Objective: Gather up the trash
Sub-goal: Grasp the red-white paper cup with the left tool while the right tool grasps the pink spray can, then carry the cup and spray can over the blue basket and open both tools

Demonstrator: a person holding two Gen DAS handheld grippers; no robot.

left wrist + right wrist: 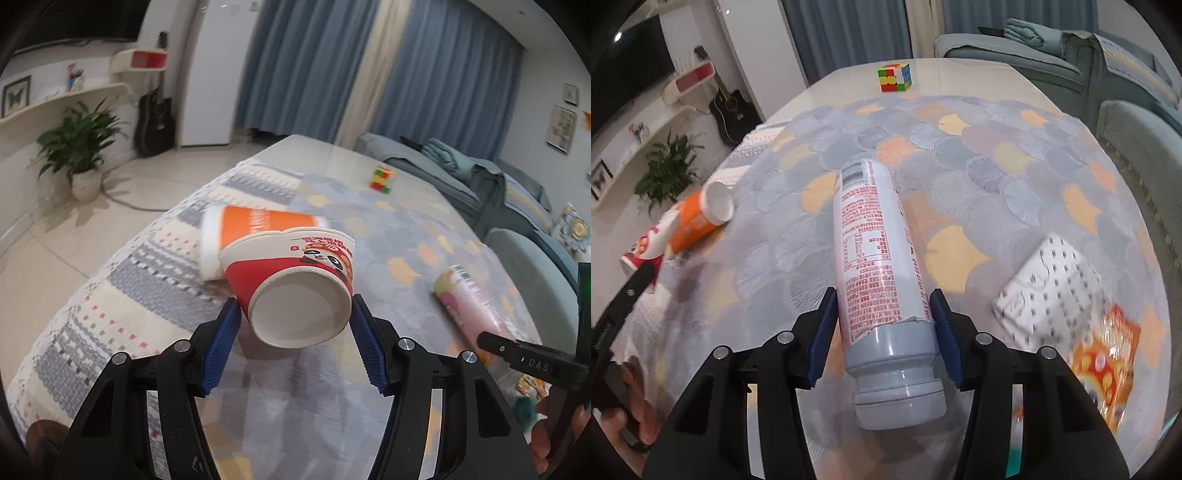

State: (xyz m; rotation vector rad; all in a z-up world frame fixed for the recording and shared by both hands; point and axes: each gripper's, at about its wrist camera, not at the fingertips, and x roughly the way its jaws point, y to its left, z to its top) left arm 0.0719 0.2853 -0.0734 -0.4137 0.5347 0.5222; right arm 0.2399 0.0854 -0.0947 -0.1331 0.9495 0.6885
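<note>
In the left wrist view, the left gripper (291, 325) was seen with jaws closed against the base of a red paper cup (295, 284) lying on the table (369, 166), an orange cup (258, 225) just behind. The thin wall could be crushed or squeezed out.

In the right wrist view, the right gripper (882, 325) was clamped on a grey bottle (882, 280); it might slip because the grip sat near one end.

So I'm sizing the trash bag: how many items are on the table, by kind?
Paper cups: 2, red panda cup and orange cup
Bottle: 1
Tissue pack: 1
Snack wrapper: 1
Rubik's cube: 1
Total: 6
</note>
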